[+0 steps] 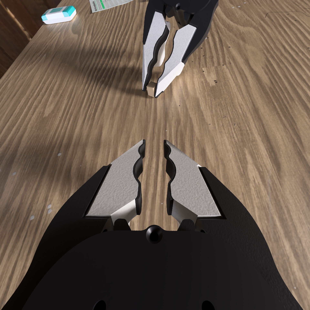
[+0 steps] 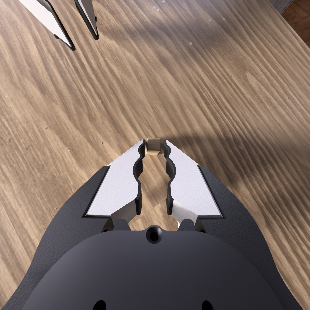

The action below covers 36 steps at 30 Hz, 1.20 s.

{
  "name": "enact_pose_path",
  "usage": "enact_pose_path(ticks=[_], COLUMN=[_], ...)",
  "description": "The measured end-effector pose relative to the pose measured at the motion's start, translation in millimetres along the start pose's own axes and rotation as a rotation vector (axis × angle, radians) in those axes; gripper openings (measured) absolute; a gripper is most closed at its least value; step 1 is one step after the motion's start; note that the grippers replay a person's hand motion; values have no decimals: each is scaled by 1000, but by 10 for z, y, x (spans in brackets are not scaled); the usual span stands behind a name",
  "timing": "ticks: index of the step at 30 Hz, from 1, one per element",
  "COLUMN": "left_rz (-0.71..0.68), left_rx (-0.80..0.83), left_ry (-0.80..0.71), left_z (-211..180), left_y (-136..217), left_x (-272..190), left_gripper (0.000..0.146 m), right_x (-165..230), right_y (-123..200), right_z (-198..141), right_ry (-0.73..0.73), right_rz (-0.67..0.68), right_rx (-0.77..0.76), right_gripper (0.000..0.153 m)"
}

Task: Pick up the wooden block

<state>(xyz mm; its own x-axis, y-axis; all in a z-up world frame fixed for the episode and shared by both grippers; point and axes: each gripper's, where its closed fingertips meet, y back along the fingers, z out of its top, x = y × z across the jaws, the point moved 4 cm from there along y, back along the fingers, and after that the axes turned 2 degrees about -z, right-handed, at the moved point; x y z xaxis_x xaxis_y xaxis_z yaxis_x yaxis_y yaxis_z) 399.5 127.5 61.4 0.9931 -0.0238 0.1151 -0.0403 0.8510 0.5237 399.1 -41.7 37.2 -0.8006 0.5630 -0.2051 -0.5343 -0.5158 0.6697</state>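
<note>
The wooden block [image 2: 152, 146] is a small pale cube standing on the wooden table [image 2: 218, 100]. My right gripper [image 2: 154, 146] is open, with its fingertips on either side of the block. The left finger touches the block and a thin gap shows at the right finger. In the left wrist view the right gripper [image 1: 151, 92] points down at the table with the block [image 1: 150, 88] between its tips. My left gripper [image 1: 154, 142] is open and empty, low over the table and well short of the block. Its fingers also show in the right wrist view [image 2: 83, 42].
A white and teal box [image 1: 58, 14] lies at the far left near the table's edge. A printed paper sheet [image 1: 107, 5] lies at the far side. The table's edge [image 2: 295, 31] runs along the upper right in the right wrist view.
</note>
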Motion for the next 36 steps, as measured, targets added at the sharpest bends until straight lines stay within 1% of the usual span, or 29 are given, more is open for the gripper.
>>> enact_pose_path(ticks=[11, 36], left_rz=[4, 5], left_rx=[-8, -7], left_ry=[7, 3], left_z=[4, 3], left_y=[7, 8], left_x=[9, 7], left_gripper=[21, 21], right_x=[16, 15], right_y=[11, 11], right_z=[19, 18], right_ry=[23, 27], right_rz=[-12, -20], right_rx=[-19, -16], right_gripper=[25, 27])
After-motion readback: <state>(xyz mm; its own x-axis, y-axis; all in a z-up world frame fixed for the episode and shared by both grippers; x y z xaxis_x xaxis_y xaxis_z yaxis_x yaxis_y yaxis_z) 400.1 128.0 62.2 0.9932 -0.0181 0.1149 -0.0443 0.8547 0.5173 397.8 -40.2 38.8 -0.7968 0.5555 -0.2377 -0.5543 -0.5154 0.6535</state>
